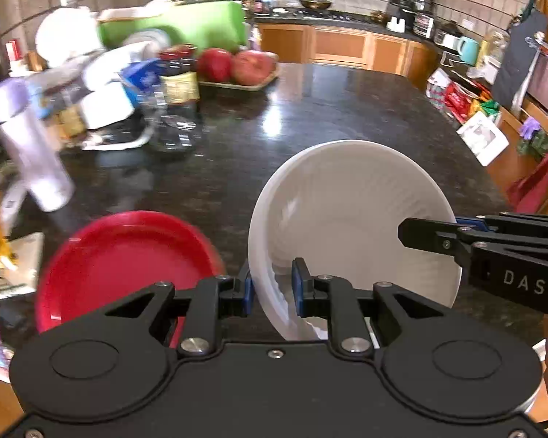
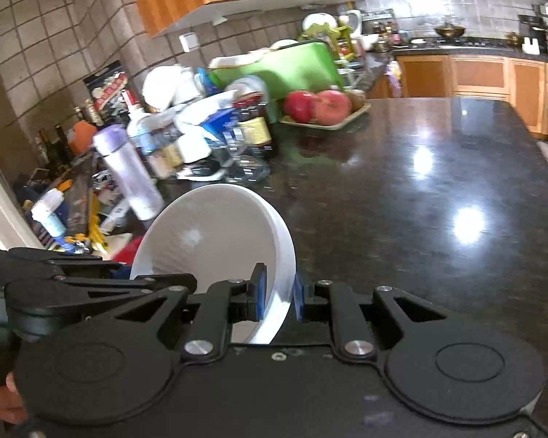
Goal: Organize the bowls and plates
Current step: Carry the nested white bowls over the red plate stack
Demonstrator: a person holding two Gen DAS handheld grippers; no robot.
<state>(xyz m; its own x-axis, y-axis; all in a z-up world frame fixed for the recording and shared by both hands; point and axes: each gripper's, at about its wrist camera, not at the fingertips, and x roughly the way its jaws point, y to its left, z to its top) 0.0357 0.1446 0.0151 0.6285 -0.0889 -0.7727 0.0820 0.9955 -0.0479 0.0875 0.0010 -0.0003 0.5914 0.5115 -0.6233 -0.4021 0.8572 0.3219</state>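
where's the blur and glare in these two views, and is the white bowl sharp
Left wrist view: clutter at left, like the purple-capped bottle, is motion-smeared; the red plate has a soft edge; the white bowl is fairly sharp. Right wrist view: bright ceiling-light glare spots sit on the dark countertop; the bowl's rim smears near the right gripper. Both views bend straight lines, fisheye style.
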